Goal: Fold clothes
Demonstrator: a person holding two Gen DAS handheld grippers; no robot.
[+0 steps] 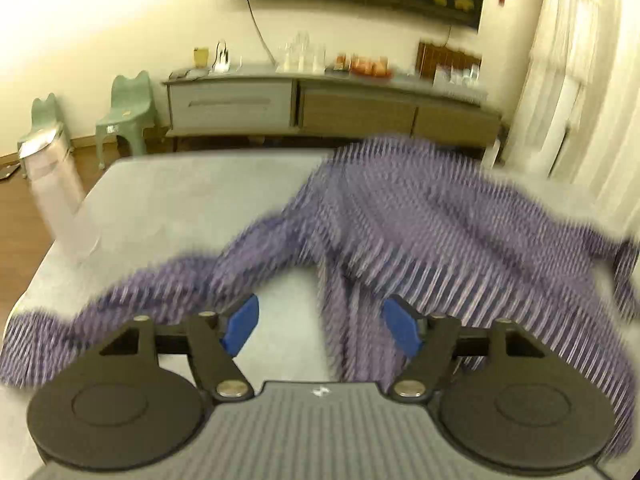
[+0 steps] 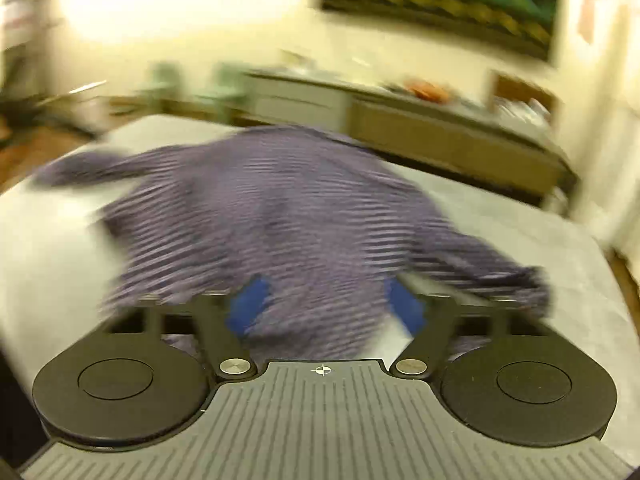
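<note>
A purple striped shirt [image 1: 400, 224] lies crumpled on a grey table [image 1: 180, 200], with one sleeve trailing to the near left. My left gripper [image 1: 322, 330] is open, its blue pads [image 1: 242, 328] apart above the shirt's near edge and a bare patch of table. In the right wrist view the same shirt [image 2: 280, 208] lies bunched on the table [image 2: 520, 248], a sleeve stretching to the far left. My right gripper [image 2: 326, 306] is open and empty just above the shirt's near edge. Both views are blurred by motion.
A clear plastic bottle [image 1: 60, 196] stands at the table's left edge. Beyond the table stands a long sideboard [image 1: 320, 108] with glasses and fruit on it, and two green stools [image 1: 128, 108] by the wall. White curtains [image 1: 580, 80] hang at the right.
</note>
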